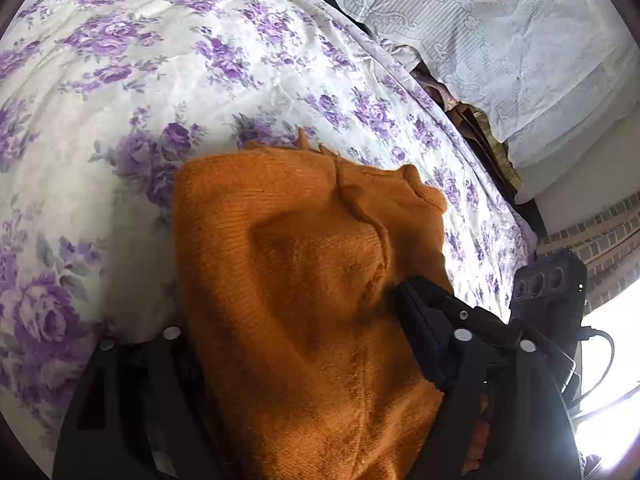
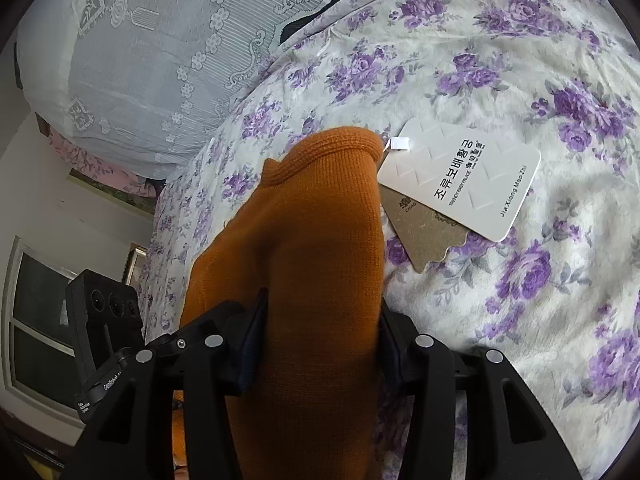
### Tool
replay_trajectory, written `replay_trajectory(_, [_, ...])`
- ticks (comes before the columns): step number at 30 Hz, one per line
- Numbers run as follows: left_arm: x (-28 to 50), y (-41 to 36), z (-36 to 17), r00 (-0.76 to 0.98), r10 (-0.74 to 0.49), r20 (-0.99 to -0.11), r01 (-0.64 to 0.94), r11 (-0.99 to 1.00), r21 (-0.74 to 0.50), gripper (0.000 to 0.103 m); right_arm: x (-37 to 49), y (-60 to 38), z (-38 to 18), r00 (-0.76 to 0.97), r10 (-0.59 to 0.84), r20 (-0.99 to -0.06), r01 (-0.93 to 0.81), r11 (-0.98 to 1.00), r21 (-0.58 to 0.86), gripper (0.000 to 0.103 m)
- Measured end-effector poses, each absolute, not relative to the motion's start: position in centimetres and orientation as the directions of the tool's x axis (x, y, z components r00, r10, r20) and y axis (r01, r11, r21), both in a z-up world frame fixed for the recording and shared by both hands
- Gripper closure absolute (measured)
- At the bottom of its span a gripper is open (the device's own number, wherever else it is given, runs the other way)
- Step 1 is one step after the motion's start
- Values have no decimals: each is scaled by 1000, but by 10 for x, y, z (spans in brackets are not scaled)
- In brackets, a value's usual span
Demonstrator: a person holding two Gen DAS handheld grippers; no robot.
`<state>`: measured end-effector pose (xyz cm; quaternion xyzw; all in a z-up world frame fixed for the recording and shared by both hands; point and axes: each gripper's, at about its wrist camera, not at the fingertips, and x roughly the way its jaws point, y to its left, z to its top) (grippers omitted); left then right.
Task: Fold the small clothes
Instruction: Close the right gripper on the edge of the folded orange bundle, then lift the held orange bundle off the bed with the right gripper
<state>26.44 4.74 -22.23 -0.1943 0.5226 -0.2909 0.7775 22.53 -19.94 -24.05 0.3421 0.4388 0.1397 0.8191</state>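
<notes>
orange knit garment [image 2: 304,240] running lengthwise away between right gripper [image 2: 316,344] jaws, which clamp it; left gripper [image 1: 296,320] jaws stand wide, cloth draped between them.

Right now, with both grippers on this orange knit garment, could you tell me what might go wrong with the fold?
1. The white hang tag and the brown card tag lie loose on the floral bedsheet beside the orange knit garment; they could get trapped inside the fold.
2. The right gripper clamps a thick bunch of knit, so layers may drag unevenly.
3. In the left wrist view the garment is lumpy near the left gripper; creases could set in.
</notes>
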Motion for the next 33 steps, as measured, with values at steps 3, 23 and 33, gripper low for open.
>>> replay_trajectory(3, [265, 38, -221, 279, -678, -681, 287, 735, -615, 4, 223, -200, -242, 581, 531, -617, 69, 723, 687, 54])
replay_trajectory(23, [268, 18, -215, 367, -620, -693, 330, 783, -527, 5, 222, -197, -238, 607, 496, -621, 87, 735, 672, 60])
replay_trajectory(33, [262, 20, -190, 447, -518, -729, 335, 853, -401, 34, 219, -194, -225, 606, 484, -631, 65, 761, 645, 63])
